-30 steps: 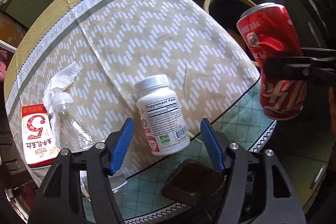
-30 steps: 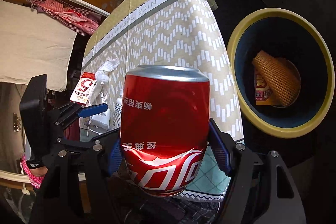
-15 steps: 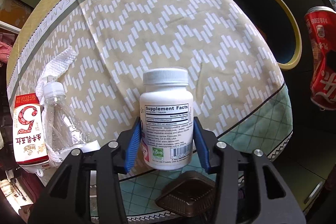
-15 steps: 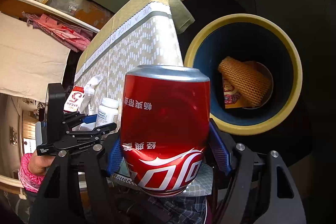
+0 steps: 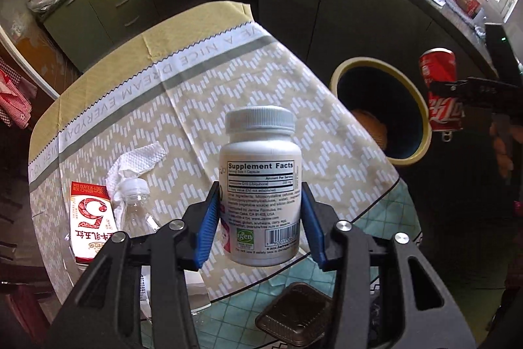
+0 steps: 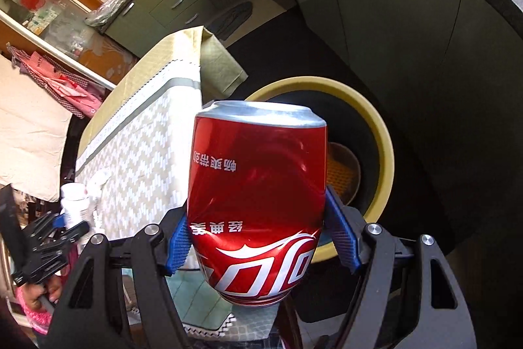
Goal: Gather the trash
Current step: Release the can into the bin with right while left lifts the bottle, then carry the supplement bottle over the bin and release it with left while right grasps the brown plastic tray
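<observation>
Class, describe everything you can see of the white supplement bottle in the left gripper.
The white supplement bottle looks like opaque plastic, with a ribbed white screw cap, closed. Its label reads "Supplement Facts", with a barcode and a green logo lower down. It stands upright, lifted above the patterned tablecloth, clamped at its lower body between the blue fingers of the left gripper. Nothing else touches it.

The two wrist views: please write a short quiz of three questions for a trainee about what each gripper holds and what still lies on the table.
1. True or false: the left gripper holds the white pill bottle clear of the table.
2. What does the right gripper hold: A a carton, B a red can, C a tissue?
3. Name one thing inside the yellow-rimmed bin.

Key: 1 true. 2 B. 3 orange foam netting.
</observation>
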The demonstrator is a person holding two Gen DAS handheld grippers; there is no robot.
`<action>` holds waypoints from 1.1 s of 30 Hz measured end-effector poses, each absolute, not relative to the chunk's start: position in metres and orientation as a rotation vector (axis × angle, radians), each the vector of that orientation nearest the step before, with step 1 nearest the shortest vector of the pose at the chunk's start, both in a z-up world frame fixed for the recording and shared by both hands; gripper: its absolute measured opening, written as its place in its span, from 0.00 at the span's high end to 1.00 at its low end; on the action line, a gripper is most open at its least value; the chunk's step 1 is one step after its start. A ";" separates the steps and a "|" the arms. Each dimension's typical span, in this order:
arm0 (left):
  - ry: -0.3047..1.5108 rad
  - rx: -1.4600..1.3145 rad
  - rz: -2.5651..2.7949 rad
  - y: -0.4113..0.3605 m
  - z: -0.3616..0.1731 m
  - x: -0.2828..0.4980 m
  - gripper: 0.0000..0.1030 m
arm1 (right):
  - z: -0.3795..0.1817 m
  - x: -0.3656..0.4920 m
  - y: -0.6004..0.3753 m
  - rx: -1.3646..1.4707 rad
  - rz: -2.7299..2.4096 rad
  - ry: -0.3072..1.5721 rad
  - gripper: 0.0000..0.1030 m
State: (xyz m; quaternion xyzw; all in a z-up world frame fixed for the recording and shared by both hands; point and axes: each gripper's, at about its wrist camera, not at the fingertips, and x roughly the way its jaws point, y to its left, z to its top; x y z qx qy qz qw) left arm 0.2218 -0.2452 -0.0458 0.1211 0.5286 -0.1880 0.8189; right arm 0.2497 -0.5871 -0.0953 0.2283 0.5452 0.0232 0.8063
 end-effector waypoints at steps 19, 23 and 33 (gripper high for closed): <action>0.869 0.169 -0.484 -0.214 0.006 0.158 0.56 | -0.105 0.235 -0.598 0.585 0.041 1.057 0.27; 0.837 0.179 -0.541 -0.237 0.009 0.152 0.56 | -0.085 0.161 -0.581 0.539 0.030 0.905 0.25; 0.858 0.182 -0.661 -0.361 -0.012 0.172 0.56 | -0.123 0.002 -0.601 0.696 -0.118 0.708 0.21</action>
